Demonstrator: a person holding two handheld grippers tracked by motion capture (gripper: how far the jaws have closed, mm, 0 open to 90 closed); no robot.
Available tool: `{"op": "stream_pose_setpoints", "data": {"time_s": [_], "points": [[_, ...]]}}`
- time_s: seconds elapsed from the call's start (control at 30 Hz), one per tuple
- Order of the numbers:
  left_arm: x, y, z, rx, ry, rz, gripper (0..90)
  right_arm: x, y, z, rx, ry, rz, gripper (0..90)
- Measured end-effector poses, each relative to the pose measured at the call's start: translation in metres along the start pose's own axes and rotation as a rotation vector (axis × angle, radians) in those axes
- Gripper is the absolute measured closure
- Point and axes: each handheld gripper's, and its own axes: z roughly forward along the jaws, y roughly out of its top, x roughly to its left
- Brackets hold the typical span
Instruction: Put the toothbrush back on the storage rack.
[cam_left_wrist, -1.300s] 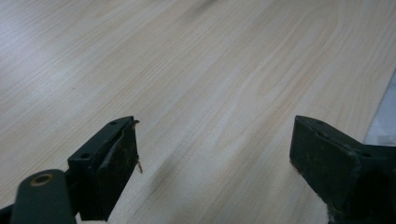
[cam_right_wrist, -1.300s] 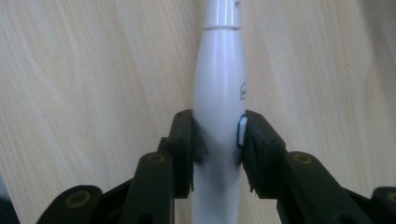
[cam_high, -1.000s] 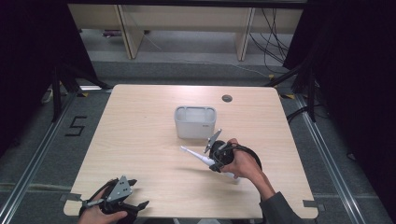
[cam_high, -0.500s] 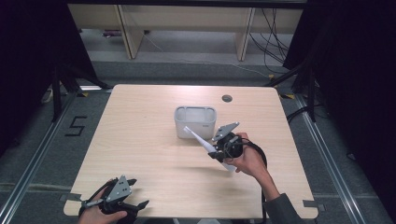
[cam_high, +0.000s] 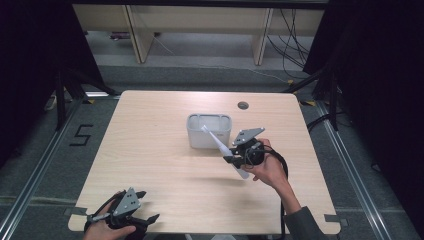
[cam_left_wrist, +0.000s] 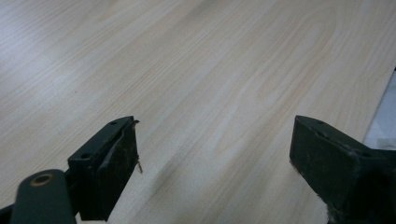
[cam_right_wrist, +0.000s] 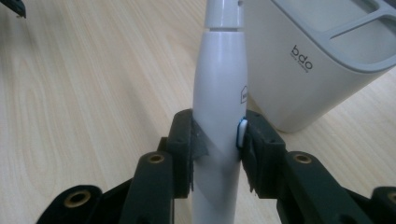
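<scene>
— What have you got in your right gripper (cam_right_wrist: 215, 144)?

— A white electric toothbrush handle (cam_right_wrist: 218, 107). My jaws are pinching it from both sides around its lower body, one pad right against the small blue-edged button on its side. In the high view the right gripper (cam_high: 235, 156) sits in my right hand (cam_high: 270, 167), and the handle (cam_high: 220, 146) slants up from near my palm toward the far left.

— And where does that put it against the holder?

— Its narrow upper end lies over the front rim of the white holder (cam_high: 210, 131), which stands near the middle of the tabletop (cam_high: 150, 150). From the right gripper view the holder (cam_right_wrist: 308, 60) is just beside the handle, grey rim on top, the letters "bdo" on its wall. Whether the tip touches the rim I cannot tell.

— The other side?

— My left gripper (cam_high: 131, 212) is at the near left corner of the tabletop, in my left hand (cam_high: 102, 227). Its jaws are spread wide with nothing between them but bare wood (cam_left_wrist: 210, 93).
</scene>
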Motion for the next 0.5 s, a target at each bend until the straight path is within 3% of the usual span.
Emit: {"op": "stream_pose_setpoints", "data": {"time_s": [0.2, 0.23, 0.27, 0.43, 0.5], "points": [[-0.0008, -0.0006, 0.0016, -0.011, 0.014, -0.004, 14.7, -0.0032, 0.0001, -0.0037, -0.042, -0.013, 0.037, 66.8], [-0.0008, -0.0006, 0.0016, -0.011, 0.014, -0.004, 14.7, -0.0047, 0.0001, -0.0034, -0.056, -0.006, 0.024, 66.8], [-0.0011, -0.0006, 0.0016, -0.012, 0.016, -0.004, 14.7, -0.0045, -0.0001, -0.0054, -0.064, -0.015, 0.048, 66.9], [-0.0003, -0.0001, 0.0004, -0.003, -0.001, -0.004, 14.7, -0.0075, -0.0001, -0.0072, -0.102, -0.024, 0.06, 66.8], [-0.0008, -0.0007, 0.0017, -0.011, 0.015, -0.005, 14.7, -0.0079, -0.0002, -0.0076, -0.113, -0.022, 0.071, 66.8]]}}
